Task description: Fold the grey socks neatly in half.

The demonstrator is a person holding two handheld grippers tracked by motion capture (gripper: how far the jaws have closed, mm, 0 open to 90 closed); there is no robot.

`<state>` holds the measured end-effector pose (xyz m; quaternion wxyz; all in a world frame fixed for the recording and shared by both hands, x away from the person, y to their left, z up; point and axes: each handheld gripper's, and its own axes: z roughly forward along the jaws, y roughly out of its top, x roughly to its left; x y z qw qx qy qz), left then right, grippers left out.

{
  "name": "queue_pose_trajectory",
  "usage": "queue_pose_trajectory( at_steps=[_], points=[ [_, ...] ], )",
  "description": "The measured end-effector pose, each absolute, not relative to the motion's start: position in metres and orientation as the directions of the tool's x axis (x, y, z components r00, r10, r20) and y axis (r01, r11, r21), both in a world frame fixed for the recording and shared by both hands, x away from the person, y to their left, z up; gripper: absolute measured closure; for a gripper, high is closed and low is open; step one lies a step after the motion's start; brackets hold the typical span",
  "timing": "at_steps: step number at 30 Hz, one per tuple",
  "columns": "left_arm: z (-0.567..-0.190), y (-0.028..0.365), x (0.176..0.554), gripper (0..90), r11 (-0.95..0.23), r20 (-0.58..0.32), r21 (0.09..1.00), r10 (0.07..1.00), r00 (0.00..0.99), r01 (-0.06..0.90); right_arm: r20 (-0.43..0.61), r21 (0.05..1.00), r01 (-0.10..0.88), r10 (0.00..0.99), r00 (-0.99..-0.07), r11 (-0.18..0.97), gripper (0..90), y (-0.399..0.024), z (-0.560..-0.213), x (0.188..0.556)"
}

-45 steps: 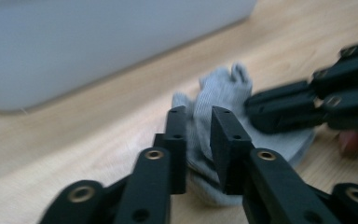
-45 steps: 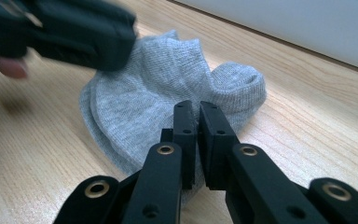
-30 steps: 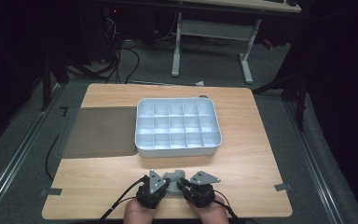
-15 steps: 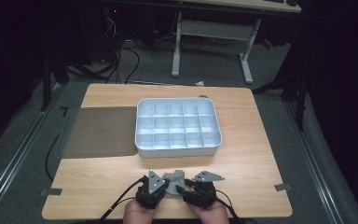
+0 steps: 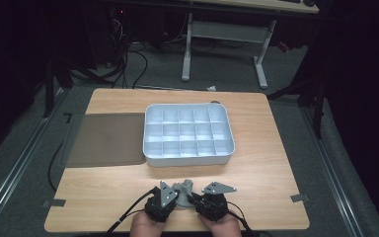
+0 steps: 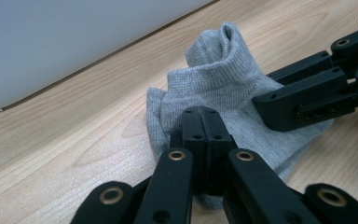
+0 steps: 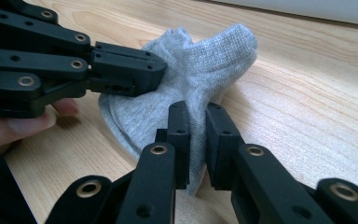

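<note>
My left hand-held gripper (image 6: 205, 128) clamped on grey sock (image 6: 223, 88); right hand-held gripper (image 7: 196, 122) just closing, pinching sock at table's (image 5: 271, 168) near edge.

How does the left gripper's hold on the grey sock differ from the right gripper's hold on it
The left gripper has its jaws fully together on the grey sock; the right gripper has just been closing, and its jaws show a gap with a fold of sock between them. In the high view, the left gripper comes from the sock's left, the right gripper from its right. Both stay low over the wooden table.
</note>
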<state>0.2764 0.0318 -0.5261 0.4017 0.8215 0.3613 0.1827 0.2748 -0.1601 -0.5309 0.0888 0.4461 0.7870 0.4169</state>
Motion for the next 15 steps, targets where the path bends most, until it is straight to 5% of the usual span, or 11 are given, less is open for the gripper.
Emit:
queue_pose_trajectory(
  at_steps=[15],
  points=[
    [-0.528, 0.017, 0.283, 90.0, -0.417, -0.013, 0.788, 0.724, 0.689, 0.453, 0.218, 0.764, 0.6, 0.782, -0.584, 0.235, 82.9, -0.171, -0.522, 0.272]
  ],
)
